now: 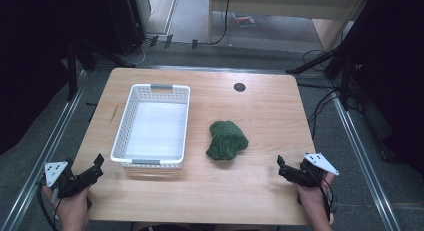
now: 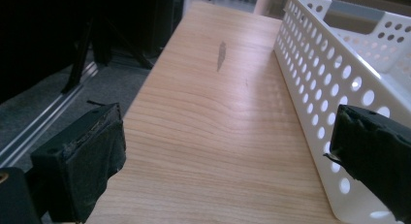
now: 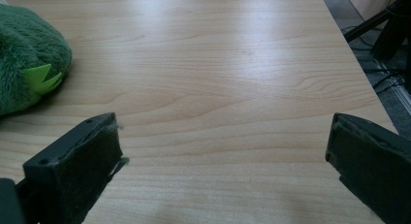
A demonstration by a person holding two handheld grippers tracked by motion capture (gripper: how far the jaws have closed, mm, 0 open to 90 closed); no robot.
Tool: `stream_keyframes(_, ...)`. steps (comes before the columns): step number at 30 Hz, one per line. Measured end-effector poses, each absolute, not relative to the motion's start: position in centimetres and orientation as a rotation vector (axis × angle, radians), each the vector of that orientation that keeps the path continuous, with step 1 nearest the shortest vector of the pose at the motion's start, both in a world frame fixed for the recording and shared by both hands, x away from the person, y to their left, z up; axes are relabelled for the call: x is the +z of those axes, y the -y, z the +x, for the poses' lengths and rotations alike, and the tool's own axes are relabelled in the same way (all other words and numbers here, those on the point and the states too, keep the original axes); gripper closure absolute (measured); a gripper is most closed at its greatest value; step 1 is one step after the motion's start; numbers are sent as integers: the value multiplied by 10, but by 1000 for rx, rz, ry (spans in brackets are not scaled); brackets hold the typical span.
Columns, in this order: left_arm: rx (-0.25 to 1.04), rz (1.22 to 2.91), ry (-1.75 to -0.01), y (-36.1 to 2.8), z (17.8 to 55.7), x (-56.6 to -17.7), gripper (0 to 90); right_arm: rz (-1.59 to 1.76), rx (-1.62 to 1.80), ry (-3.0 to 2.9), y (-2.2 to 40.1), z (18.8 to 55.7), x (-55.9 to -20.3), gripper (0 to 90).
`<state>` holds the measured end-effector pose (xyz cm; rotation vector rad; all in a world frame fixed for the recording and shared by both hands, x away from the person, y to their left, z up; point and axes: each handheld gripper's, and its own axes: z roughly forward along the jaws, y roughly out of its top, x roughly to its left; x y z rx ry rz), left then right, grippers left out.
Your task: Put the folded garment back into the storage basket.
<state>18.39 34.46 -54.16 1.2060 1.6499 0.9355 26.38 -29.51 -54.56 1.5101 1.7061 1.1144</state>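
The green plush toy (image 1: 227, 140) lies on the table (image 1: 260, 191), ahead and to the left of the right claw (image 1: 281, 166) (jaws wide apart, holding nothing). The left claw (image 1: 97, 164), also spread and empty, sits just beside the white basket (image 1: 129, 116).

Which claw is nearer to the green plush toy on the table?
The right claw is nearer, just off the green plush toy toward the table's near right corner. The left claw sits beyond the white basket, at the near left corner.
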Motion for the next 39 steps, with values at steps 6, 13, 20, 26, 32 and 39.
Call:
stream_keyframes(6, 992, 1166, -1612, -335, 173, -504, 6, 1519, 1122, -1703, 296, 264, -546, 0)
stream_keyframes(13, 916, 1285, -1506, -288, 184, -462, 6, 1515, 1118, -1706, 295, 264, -546, 0)
stream_keyframes(20, 875, 1364, -1408, -247, 205, -440, 6, 1517, 1119, -1710, 295, 264, -546, 0)
stream_keyframes(26, 841, 1415, -1390, -228, 223, -442, 6, 1523, 1116, -1715, 294, 263, -546, 0)
stream_keyframes(32, 813, 1448, -1391, -218, 233, -445, 6, 1523, 1117, -1715, 294, 264, -546, 0)
stream_keyframes(39, 792, 1474, -1366, -202, 243, -444, 6, 1521, 1117, -1718, 294, 264, -546, 0)
